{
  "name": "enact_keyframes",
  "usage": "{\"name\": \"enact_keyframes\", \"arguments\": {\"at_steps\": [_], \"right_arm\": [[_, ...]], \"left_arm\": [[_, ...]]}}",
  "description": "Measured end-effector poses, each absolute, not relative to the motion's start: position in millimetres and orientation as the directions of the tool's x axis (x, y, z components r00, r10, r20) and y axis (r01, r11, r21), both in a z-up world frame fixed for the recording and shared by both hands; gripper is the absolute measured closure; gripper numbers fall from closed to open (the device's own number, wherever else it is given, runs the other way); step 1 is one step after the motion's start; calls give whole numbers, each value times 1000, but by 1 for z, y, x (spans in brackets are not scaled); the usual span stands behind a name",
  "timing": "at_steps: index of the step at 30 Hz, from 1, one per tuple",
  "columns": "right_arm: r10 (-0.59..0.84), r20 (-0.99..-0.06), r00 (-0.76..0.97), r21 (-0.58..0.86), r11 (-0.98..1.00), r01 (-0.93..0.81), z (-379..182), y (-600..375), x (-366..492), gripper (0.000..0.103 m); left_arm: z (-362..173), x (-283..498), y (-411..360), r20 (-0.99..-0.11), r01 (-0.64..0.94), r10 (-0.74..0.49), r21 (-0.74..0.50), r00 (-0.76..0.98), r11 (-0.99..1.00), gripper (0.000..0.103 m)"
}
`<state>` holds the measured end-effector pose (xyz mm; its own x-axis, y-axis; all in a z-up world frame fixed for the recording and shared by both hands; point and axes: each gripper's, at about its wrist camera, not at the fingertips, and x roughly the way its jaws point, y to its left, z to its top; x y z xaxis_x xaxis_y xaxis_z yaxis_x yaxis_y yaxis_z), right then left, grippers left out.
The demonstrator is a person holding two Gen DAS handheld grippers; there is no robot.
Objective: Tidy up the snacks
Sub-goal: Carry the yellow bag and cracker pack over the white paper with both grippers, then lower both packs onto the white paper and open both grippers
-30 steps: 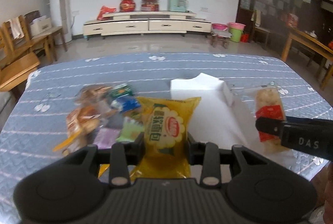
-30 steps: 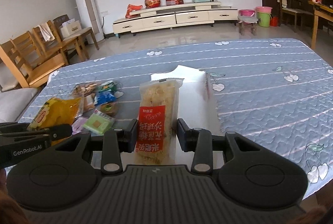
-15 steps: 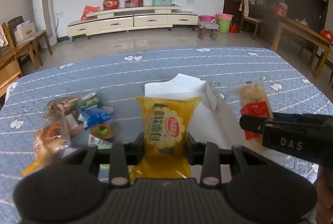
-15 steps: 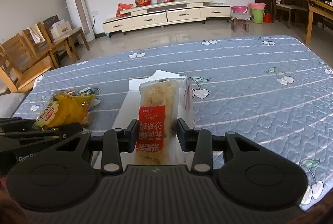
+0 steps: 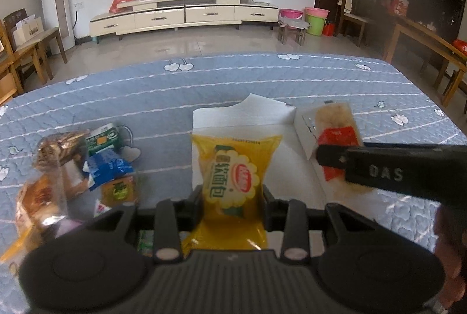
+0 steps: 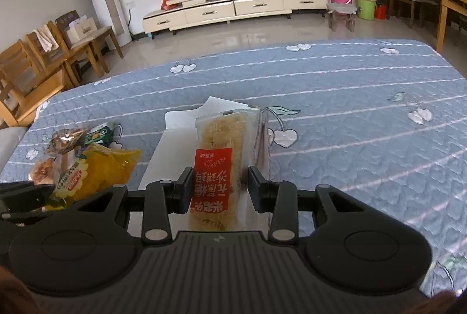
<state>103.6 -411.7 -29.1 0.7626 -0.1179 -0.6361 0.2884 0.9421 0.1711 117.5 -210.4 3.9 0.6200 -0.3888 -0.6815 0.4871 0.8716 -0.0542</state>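
Note:
My left gripper (image 5: 232, 203) is shut on a yellow bread packet (image 5: 230, 171), held over the near end of an open white box (image 5: 245, 115). In the right wrist view that yellow bread packet (image 6: 90, 171) shows at the left. My right gripper (image 6: 219, 191) is shut on a long clear rice-cracker bar with a red label (image 6: 217, 165), also over the white box (image 6: 181, 124). The left wrist view shows that bar (image 5: 337, 133) and the right gripper's black finger (image 5: 335, 155) at the right. A pile of loose snack packets (image 5: 76, 165) lies on the blue quilted table (image 5: 204, 86), left of the box.
The table's far edge (image 6: 262, 50) gives onto a tiled floor with a low cream TV cabinet (image 6: 233, 7). Wooden chairs (image 6: 38, 57) stand to the left, a small stool and coloured buckets (image 6: 359, 4) to the right. A wooden table (image 5: 423, 42) stands at far right.
Both grippers have carried their packets forward and to the right, from beside the snack pile to over the white box. The pile has slid leftward in both views. Both grips look unchanged.

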Motion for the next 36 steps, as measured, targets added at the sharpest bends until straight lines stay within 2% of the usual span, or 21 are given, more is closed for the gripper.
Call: {"name": "enact_keyframes", "arguments": {"at_steps": [13, 15, 16, 17, 18, 20, 25, 30, 36], "right_arm": [[-138, -679, 721, 139, 940, 311, -42, -422, 165, 56], [-149, -683, 715, 127, 940, 317, -43, -425, 171, 56], [-163, -680, 715, 115, 939, 323, -43, -423, 169, 55], [-183, -673, 717, 100, 938, 333, -42, -422, 168, 50], [-202, -667, 717, 86, 935, 343, -41, -421, 164, 36], [-225, -649, 727, 75, 932, 356, -35, -418, 157, 27], [-254, -619, 743, 57, 929, 365, -20, -402, 131, 21], [-271, -601, 752, 52, 926, 375, -7, -387, 103, 0], [-259, -591, 764, 69, 927, 368, 3, -378, 84, 0]], "left_arm": [[-19, 151, -234, -696, 528, -442, -106, 566, 843, 67], [-21, 155, -239, -692, 538, -466, -133, 551, 832, 66], [-22, 156, -240, -693, 541, -478, -151, 539, 828, 58], [-22, 156, -239, -692, 541, -486, -162, 534, 825, 43], [-21, 154, -239, -686, 542, -489, -162, 539, 825, 39], [-18, 147, -237, -678, 549, -482, -138, 555, 825, 33], [-7, 134, -226, -680, 519, -435, -94, 590, 850, 22], [8, 118, -202, -676, 483, -390, -57, 625, 874, 12], [20, 93, -167, -663, 437, -345, -31, 664, 899, 9]]}}
